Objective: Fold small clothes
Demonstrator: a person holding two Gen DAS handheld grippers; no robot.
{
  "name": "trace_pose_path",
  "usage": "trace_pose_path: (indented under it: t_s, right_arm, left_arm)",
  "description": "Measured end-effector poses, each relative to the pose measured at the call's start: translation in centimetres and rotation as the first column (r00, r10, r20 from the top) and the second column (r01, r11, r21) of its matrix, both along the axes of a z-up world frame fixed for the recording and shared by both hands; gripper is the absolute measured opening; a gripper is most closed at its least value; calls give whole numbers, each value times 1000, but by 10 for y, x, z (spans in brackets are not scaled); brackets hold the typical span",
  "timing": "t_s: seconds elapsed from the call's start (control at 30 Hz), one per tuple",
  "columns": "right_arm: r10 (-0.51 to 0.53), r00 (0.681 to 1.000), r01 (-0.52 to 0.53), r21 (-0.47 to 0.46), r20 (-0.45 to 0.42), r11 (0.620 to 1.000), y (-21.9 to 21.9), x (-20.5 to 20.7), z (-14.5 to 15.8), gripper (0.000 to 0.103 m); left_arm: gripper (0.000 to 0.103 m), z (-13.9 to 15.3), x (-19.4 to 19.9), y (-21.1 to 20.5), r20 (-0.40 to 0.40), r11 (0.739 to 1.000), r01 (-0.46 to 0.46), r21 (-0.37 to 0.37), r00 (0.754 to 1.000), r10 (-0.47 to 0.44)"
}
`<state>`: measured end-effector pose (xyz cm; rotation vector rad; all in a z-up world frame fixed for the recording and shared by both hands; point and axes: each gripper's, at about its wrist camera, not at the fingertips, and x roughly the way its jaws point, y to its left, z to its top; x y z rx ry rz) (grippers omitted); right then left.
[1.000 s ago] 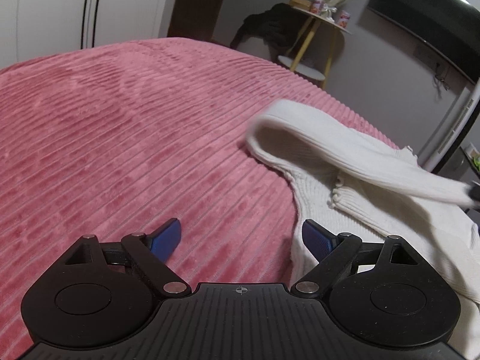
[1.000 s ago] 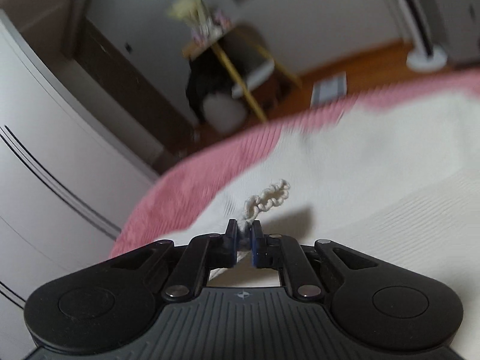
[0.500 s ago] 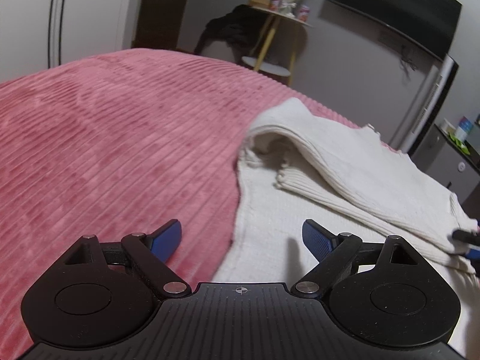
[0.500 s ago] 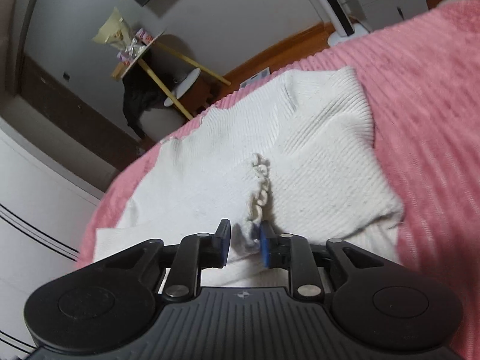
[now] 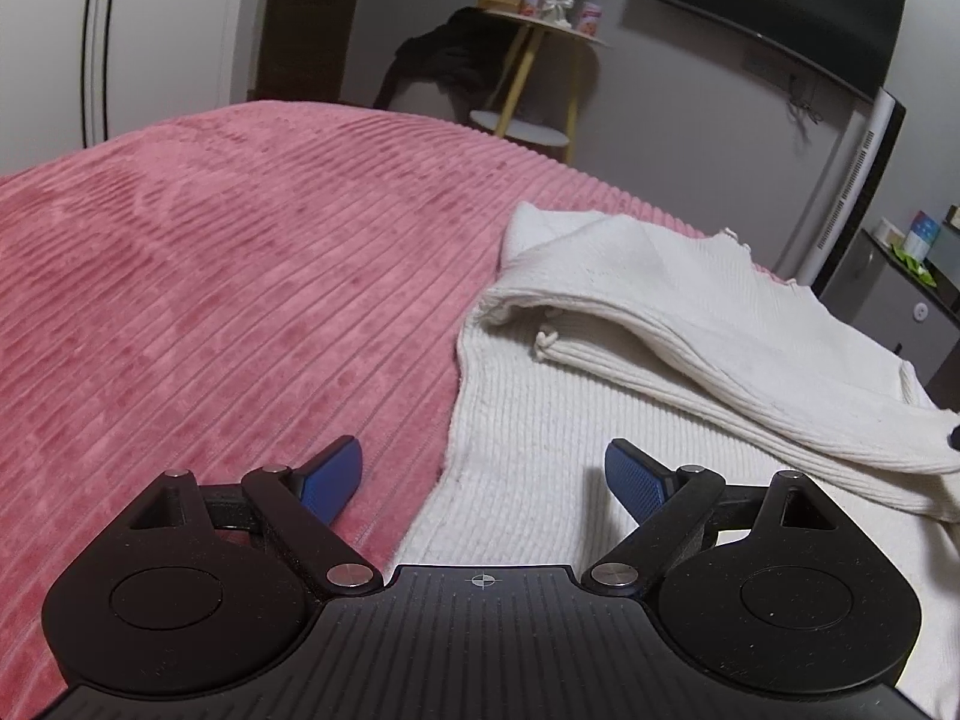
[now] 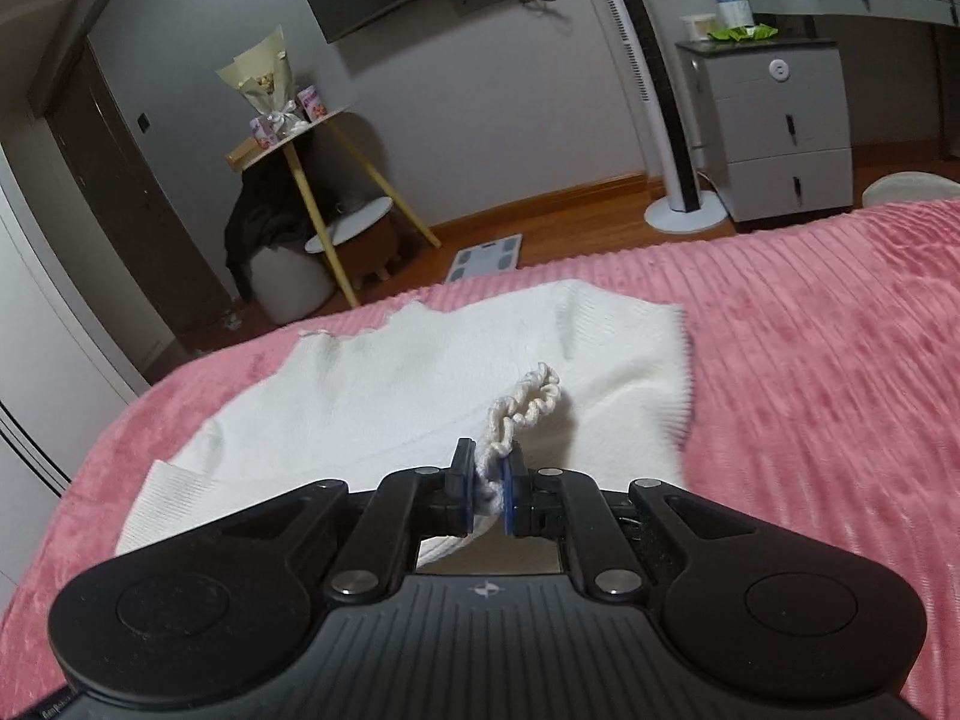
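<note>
A small cream knit sweater [image 5: 600, 396] lies on the pink ribbed bedspread [image 5: 210, 300]. One sleeve [image 5: 720, 354] is folded across its body. My left gripper [image 5: 483, 468] is open and empty, low over the sweater's left edge. In the right wrist view the sweater [image 6: 390, 384] lies ahead. My right gripper [image 6: 485, 477] is shut on the sleeve's frilled cuff [image 6: 531, 402] and holds it just above the body. A tip of the right gripper shows at the left wrist view's right edge [image 5: 954, 438].
The bed's far edge runs behind the sweater [image 6: 540, 264]. Beyond it stand a yellow-legged side table [image 6: 300, 126], a white stool [image 6: 354, 222], a tower fan [image 6: 654, 90], grey drawers [image 6: 774, 126] and a floor scale [image 6: 486, 255].
My right gripper has carried the cuff across the sweater and lowered it, so the sleeve now lies folded over the body. The left gripper has shifted a little towards the sweater, still open.
</note>
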<state>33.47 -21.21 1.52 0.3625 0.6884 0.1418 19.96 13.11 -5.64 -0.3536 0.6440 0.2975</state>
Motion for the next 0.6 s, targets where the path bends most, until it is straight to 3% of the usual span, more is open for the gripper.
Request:
trace_pose_path:
  t_s: [0.6]
  right_arm:
    - [-26, 999, 21, -126, -43, 992, -13, 2, -43, 6]
  left_arm:
    - [95, -8, 3, -9, -17, 997, 28, 77, 999, -27]
